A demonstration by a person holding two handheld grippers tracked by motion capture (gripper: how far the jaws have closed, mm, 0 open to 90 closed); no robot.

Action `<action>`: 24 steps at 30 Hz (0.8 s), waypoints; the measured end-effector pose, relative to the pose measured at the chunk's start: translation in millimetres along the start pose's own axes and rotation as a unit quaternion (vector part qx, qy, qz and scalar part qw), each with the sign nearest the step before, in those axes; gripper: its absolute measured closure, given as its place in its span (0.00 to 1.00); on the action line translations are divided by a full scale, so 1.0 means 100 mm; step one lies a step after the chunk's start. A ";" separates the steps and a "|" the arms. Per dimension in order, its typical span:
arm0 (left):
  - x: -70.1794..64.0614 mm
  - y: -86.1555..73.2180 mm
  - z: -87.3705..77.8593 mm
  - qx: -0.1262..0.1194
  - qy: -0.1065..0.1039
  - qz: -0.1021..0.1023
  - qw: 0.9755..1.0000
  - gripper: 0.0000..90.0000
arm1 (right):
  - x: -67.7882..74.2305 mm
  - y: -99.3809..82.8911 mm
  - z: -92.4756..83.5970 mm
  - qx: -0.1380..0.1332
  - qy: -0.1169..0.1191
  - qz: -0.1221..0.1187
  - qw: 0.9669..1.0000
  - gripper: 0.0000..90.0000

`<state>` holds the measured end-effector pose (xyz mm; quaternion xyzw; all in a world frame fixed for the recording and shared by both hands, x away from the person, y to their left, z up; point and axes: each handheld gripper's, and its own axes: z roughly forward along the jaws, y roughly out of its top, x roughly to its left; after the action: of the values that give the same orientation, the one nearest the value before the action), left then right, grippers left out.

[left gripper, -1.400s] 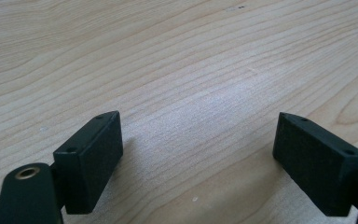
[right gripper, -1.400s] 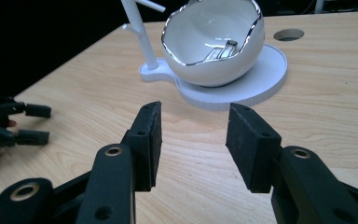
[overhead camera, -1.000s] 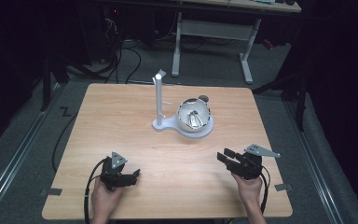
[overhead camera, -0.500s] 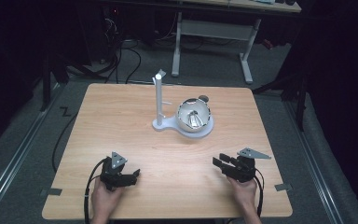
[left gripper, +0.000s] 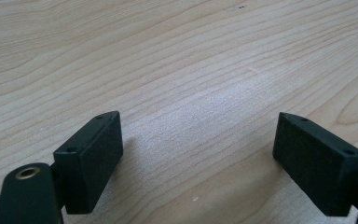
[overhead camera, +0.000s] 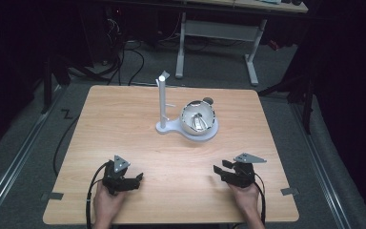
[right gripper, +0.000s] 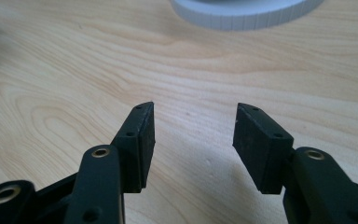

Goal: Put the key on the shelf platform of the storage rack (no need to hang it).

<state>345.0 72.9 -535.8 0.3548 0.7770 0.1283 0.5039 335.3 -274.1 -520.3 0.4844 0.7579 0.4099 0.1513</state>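
Seen from the high view, the left tongs [overhead camera: 132, 180] lie low at about seven o'clock on the surface [overhead camera: 124, 124], jaws set wide apart with bare wood between them. Near the middle, toward twelve o'clock, a white stand [overhead camera: 164, 107] rises as a thin upright post from a flat base, and a shiny metal bowl [overhead camera: 198, 118] sits on the round end of that base, just to the post's right, tipped a little so its inside faces the person. What lies inside the bowl is too small to tell. The right tongs [overhead camera: 220, 169] rest at about five o'clock, well apart from the bowl; their jaws have just been opening and grip nothing.

The bowl looks like the thing to go for, and the right tongs are nearer. A good approach would keep them open while travelling toward eleven o'clock, meet the bowl's rim squarely with one jaw inside and one outside, and steer clear of the post. The polished wall may slip, so close firmly before lifting.
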 end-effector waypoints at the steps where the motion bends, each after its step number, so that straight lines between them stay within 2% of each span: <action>1: 0.00 0.00 0.00 0.000 0.000 0.000 1.000 0.18 | 0.01 -0.01 0.01 0.005 -0.006 -0.002 1.000 0.54; 10: 0.00 0.00 0.00 0.000 0.000 0.000 1.000 0.18 | 0.01 -0.07 0.03 0.029 -0.040 -0.029 0.998 0.50; 17: 0.00 0.00 0.00 0.000 0.000 0.000 1.000 0.18 | 0.01 -0.08 0.05 0.035 -0.053 -0.043 0.997 0.46; 20: 0.00 0.00 0.00 0.000 0.000 0.000 1.000 0.18 | 0.00 -0.08 0.06 0.034 -0.054 -0.039 0.997 0.44; 24: 0.00 0.00 0.00 0.000 0.000 0.000 1.000 0.18 | 0.03 -0.08 0.08 0.038 -0.061 -0.057 0.996 0.41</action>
<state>345.0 72.9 -535.8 0.3547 0.7771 0.1282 0.5039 333.7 -269.4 -530.7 0.4698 0.7886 0.3414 0.2024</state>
